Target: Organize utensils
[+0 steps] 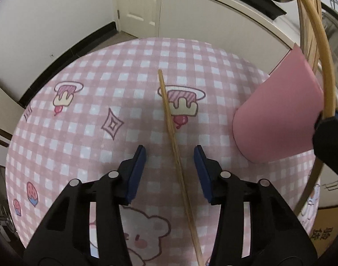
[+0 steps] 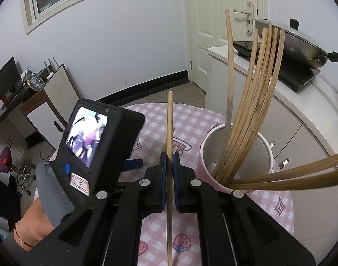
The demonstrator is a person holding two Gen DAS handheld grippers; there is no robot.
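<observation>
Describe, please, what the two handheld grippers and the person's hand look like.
Both the left gripper and the right gripper are black plastic with dark blue jaw pads and silver round pivot pins. The left unit carries a small lit screen and a blue button. The hand wears a grey ribbed glove, with a thin red bracelet at the wrist.
</observation>
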